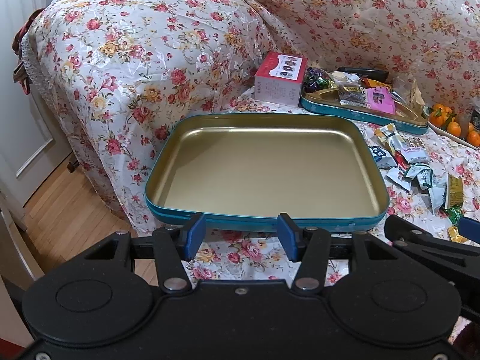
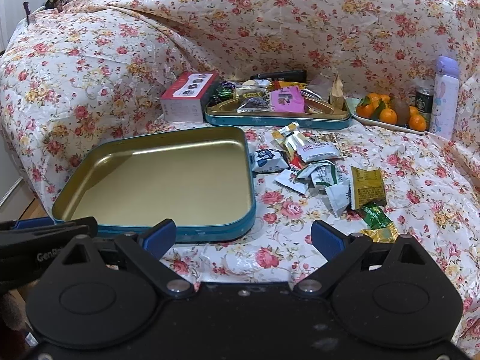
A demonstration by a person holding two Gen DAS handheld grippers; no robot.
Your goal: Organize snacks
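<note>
An empty teal tin tray with a gold inside (image 1: 168, 180) (image 2: 75, 192) lies on the flowered cloth. A heap of loose wrapped snacks (image 1: 414, 165) (image 2: 318, 171) lies to its right. A second teal tin (image 1: 360, 114) (image 2: 270, 120) behind holds several snacks. My left gripper (image 1: 241, 237) is open and empty, just in front of the empty tray's near rim. My right gripper (image 2: 243, 237) is open and empty, in front of the tray's right corner, short of the snack heap.
A pink-topped box (image 1: 280, 79) (image 2: 187, 97) stands behind the empty tray. A plate of oranges (image 2: 390, 111), a can (image 2: 424, 100) and a purple bottle (image 2: 445, 96) stand at the back right. The cloth edge and wooden floor (image 1: 66, 210) drop off at the left.
</note>
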